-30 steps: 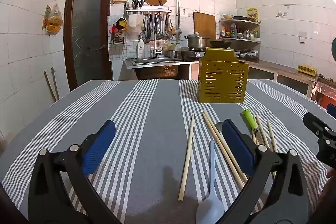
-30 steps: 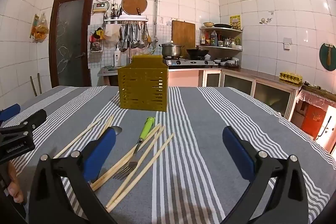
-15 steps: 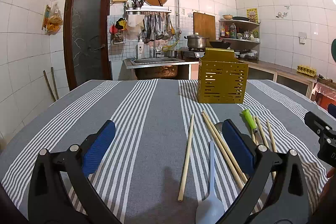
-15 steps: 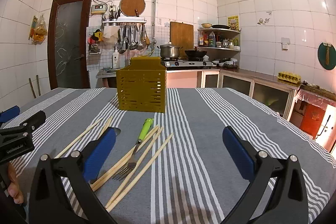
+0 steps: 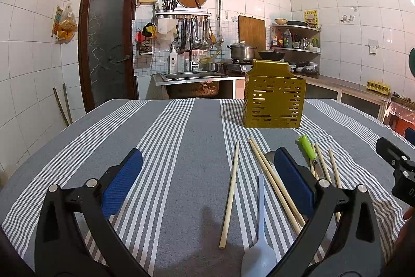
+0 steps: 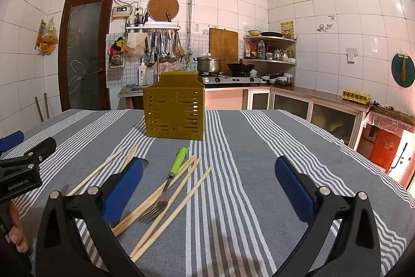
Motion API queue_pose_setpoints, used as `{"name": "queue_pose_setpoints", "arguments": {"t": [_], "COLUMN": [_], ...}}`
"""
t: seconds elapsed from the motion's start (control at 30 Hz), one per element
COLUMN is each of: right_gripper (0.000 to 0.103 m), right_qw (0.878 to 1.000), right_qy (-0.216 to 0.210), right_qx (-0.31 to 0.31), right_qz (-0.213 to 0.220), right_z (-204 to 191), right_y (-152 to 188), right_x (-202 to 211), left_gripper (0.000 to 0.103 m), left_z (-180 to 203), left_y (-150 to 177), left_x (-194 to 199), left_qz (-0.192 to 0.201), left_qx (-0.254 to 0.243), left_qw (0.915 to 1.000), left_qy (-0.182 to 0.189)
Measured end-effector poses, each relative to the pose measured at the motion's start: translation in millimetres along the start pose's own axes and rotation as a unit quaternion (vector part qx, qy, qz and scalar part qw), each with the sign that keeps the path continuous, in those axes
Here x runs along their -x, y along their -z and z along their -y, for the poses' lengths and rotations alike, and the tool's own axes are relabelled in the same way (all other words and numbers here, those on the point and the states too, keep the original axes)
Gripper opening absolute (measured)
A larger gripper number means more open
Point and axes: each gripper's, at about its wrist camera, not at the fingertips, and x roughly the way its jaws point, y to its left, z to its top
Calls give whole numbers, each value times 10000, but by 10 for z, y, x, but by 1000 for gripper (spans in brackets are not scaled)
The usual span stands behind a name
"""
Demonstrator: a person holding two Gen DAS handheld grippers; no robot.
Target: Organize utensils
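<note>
- Starting at the bottom of the left view, the left gripper (image 5: 207, 181) hangs with jaws spread wide and nothing between them; the right gripper (image 6: 208, 182) is likewise wide apart and empty at the bottom of its own view.
- Closest to the left gripper, a pale spoon (image 5: 259, 246) lies at the lower centre of the frame beside a lone chopstick (image 5: 229, 195); I judge a pinch on the spoon's thin handle could make it pivot or slide on the cloth (image 5: 181, 147).
- Just right of it, two chopsticks (image 5: 272, 183) run under the right blue pad (image 5: 293, 183); closing there may catch both or roll one away.
- In the right view, a fork (image 6: 168, 178) with a green handle lies across several chopsticks (image 6: 179, 196) at lower centre; lifting it may drag or scatter them, since they look to be touching.
- A spoon bowl (image 6: 144, 163) peeks from behind the left pad (image 6: 122, 188); most of it is hidden.
- The two grippers sit near each other over the same pile, so reaching together risks a clash.
- Farthest, the yellow holder (image 6: 175, 111) stands upright at frame centre, well apart from the pile; a long utensil dropped against its rim could tip out or nudge the holder.
</note>
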Motion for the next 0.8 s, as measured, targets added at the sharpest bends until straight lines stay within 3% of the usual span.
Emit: {"name": "queue_pose_setpoints", "arguments": {"t": [0.8], "right_gripper": [99], "right_qw": [10000], "right_qy": [21], "right_qx": [28], "right_qz": [20], "right_z": [6], "right_y": [1], "right_x": [2], "left_gripper": [98], "left_z": [-32], "left_y": [-13], "left_x": [14], "left_qz": [-31], "left_qx": [19], "left_qw": [10000], "left_qy": [-1]}}
